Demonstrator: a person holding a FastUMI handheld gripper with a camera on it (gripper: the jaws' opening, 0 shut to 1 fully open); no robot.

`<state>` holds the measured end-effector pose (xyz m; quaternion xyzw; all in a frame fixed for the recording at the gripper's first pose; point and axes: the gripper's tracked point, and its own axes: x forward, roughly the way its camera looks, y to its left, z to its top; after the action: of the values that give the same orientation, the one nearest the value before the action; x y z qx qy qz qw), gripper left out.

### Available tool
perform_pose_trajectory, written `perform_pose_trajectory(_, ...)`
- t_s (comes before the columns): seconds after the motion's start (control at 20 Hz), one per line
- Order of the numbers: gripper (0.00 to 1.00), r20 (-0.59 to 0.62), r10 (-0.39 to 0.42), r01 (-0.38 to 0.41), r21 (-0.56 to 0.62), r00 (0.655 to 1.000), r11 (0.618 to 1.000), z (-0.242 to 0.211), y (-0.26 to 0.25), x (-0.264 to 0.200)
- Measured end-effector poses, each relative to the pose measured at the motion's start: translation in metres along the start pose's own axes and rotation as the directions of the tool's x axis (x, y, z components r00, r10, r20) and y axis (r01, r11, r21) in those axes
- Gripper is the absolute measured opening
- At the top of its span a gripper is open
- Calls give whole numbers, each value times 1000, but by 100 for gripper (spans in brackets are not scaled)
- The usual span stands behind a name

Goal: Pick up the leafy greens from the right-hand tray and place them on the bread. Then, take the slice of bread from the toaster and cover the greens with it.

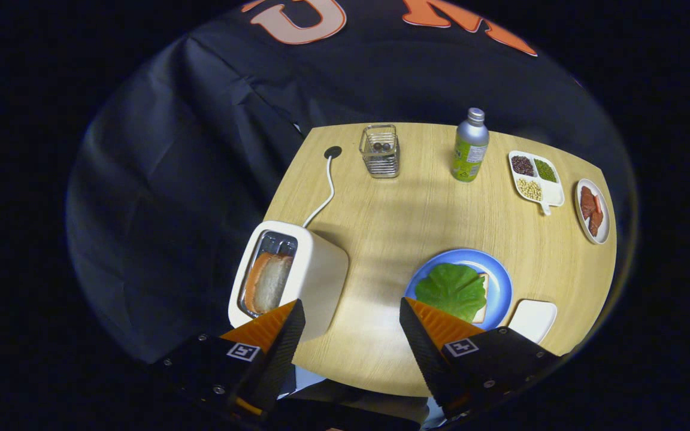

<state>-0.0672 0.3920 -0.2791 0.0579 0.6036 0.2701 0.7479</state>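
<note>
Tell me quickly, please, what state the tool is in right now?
Tool: open and holding nothing, its fingers spread above the table between the toaster and the blue plate.

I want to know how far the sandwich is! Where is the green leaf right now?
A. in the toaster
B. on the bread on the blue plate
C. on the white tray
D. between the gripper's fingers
B: the leafy green lies on the bread on the blue plate, while the open gripper holds nothing.
</note>
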Motion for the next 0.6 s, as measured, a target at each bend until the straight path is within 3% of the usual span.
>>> perform_pose_trajectory(0.45,96,-45,22,-24,-58,999,998,11,78,22)
perform_pose_trajectory(0.6,91,-71,11,-15,-55,997,998,11,90,33)
